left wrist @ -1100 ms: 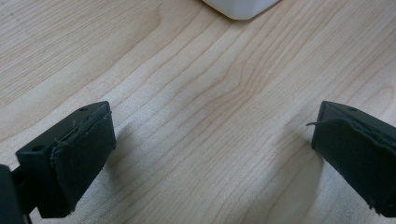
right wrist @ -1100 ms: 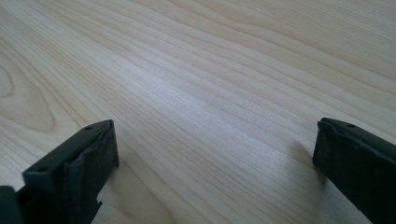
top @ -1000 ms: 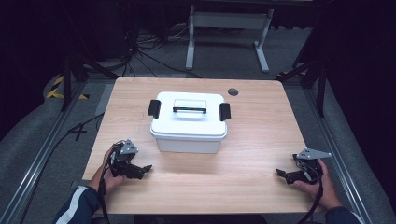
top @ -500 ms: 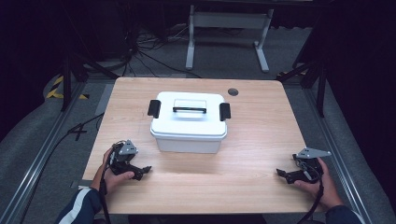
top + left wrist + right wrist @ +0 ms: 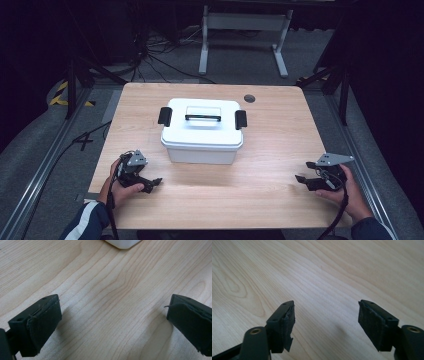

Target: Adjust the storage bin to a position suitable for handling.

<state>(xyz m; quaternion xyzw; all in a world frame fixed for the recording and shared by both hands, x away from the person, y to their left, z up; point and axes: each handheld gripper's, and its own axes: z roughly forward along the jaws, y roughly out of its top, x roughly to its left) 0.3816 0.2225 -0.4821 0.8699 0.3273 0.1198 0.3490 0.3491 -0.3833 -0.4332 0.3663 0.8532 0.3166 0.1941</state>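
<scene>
A: Where is the white lidded box (image 5: 202, 131)?
B: Centre of the wooden table (image 5: 270, 200), black latches at both ends, handle flat on the lid.
A: And the grippers?
B: Left gripper (image 5: 150, 184), lower left; right gripper (image 5: 301, 178), lower right. Jaws on both spread wide, holding nothing, low over bare wood.

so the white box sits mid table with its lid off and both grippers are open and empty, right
Not quite: the lid is on, not off. The high view shows it seated on the white box with a black latch at each end. The rest holds: the box sits mid table, and the left gripper and right gripper are open and empty.
</scene>
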